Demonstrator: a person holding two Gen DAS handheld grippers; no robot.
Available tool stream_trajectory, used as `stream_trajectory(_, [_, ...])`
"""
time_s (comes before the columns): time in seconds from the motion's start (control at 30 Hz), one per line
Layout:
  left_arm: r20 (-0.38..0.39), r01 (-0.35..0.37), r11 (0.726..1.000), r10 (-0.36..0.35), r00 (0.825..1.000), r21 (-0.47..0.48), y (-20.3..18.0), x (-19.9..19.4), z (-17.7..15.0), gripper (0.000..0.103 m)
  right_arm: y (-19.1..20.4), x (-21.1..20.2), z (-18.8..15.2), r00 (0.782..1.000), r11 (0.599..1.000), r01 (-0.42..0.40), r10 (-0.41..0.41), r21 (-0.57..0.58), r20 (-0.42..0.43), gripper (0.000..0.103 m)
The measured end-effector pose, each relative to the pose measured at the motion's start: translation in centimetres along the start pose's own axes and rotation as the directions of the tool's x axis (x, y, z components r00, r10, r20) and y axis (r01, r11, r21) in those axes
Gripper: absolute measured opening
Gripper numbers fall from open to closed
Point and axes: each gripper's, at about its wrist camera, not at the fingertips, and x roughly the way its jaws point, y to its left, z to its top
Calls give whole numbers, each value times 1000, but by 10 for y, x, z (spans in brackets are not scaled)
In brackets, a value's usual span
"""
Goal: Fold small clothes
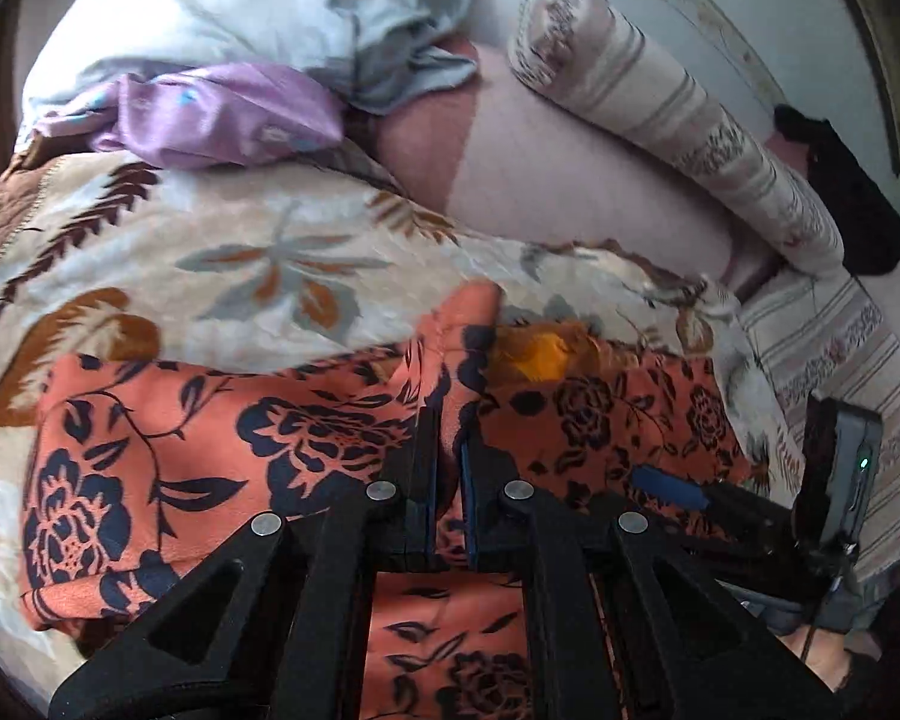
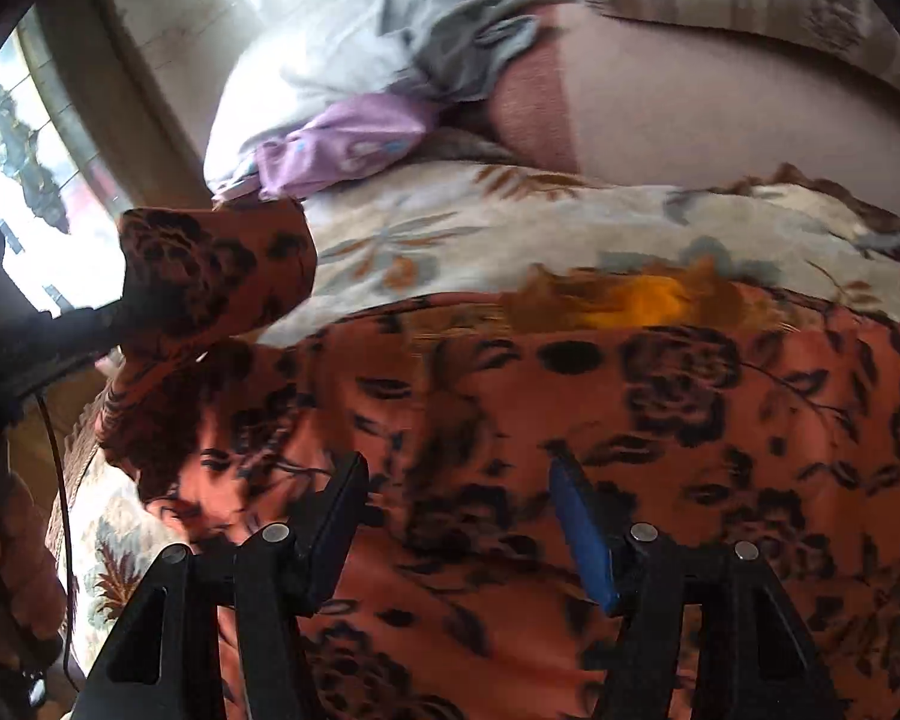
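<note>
So the left gripper [image 1: 448, 450] is clamped tight on a raised ridge of the orange floral garment [image 1: 168, 420], while the right gripper [image 2: 459, 498] hangs over the same cloth with its jaws apart and nothing in them. The garment lies spread on a cream leaf-print blanket [image 1: 240, 240]. My take: carry that pinched edge over low and flat so the fold lands straight. The fabric looks thin, slippery and drapey; the blanket looks plush.

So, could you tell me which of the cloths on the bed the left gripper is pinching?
The orange floral cloth: the left gripper is shut on a fold of it. The lilac cloth and grey cloth lie untouched behind.
</note>
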Motion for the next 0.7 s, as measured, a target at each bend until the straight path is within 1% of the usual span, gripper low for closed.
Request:
stream_trajectory(0.03, [-14,19,1000,-19,1000,17,-19,15,-4,5,-25,-7,-2,1000,999,16,-16,34,2,60])
stream_trajectory(0.1, [-33,57,998,-56,998,36,-50,37,-12,5,-60,-20,-7,999,996,36,-37,82,5,60])
stream_trajectory(0.13, [-39,73,996,-71,997,46,-66,47,-16,5,-72,-26,-10,999,994,35,-35,105,5,60])
stream_trajectory(0.2, [-62,90,994,-86,994,59,-90,66,-27,5,-98,-36,-13,1000,986,2,-4,170,10,60])
stream_trajectory(0.3, [-143,94,993,-82,986,77,-116,101,-47,5,-130,-48,-16,998,955,-66,57,289,41,60])
stream_trajectory(0.37, [-192,52,992,-29,981,115,-123,117,-59,5,-143,-48,-16,994,932,-110,96,344,55,60])
stream_trajectory(0.4, [-193,49,991,-25,981,125,-123,118,-62,5,-146,-46,-17,991,922,-134,122,362,56,60])
stream_trajectory(0.47, [-185,76,991,-55,981,108,-117,108,-62,7,-146,-39,-20,985,910,-169,164,380,46,60])
stream_trajectory(0.53, [-195,105,990,-85,977,92,-109,90,-59,16,-141,-28,-21,979,900,-197,202,389,29,60])
stream_trajectory(0.57, [-186,107,989,-87,979,101,-104,76,-59,18,-138,-22,-22,976,895,-209,218,394,23,60])
stream_trajectory(0.6, [-168,100,988,-81,982,113,-101,64,-60,25,-135,-15,-21,972,889,-220,233,401,17,60])
stream_trajectory(0.63, [-144,92,988,-74,987,127,-93,49,-61,36,-132,-10,-21,970,886,-226,243,406,10,60])
stream_trajectory(0.7, [-100,57,990,-44,994,126,-73,24,-65,48,-124,-1,-21,967,883,-234,254,406,4,59])
